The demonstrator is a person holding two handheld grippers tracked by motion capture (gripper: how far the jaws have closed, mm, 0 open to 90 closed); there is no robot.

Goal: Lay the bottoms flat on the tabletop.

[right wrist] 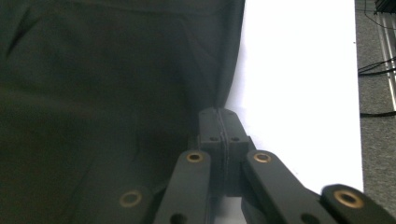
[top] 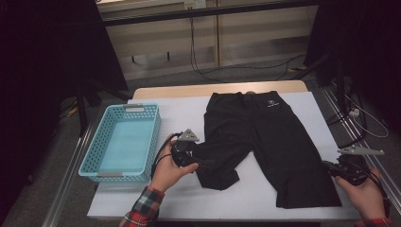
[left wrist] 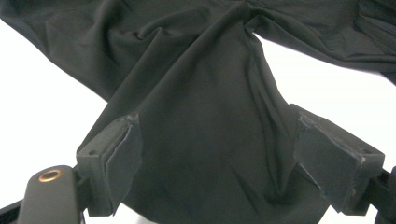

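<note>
One pair black shorts [top: 265,137] flat, waistband far, legs toward person.

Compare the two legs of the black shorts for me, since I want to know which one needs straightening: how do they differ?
The left leg is bunched, creased and skewed toward the basket, with the left gripper open around it. The right leg lies flat and straight, its outer edge beside the shut right gripper. Both are black and rest on the white table.
</note>
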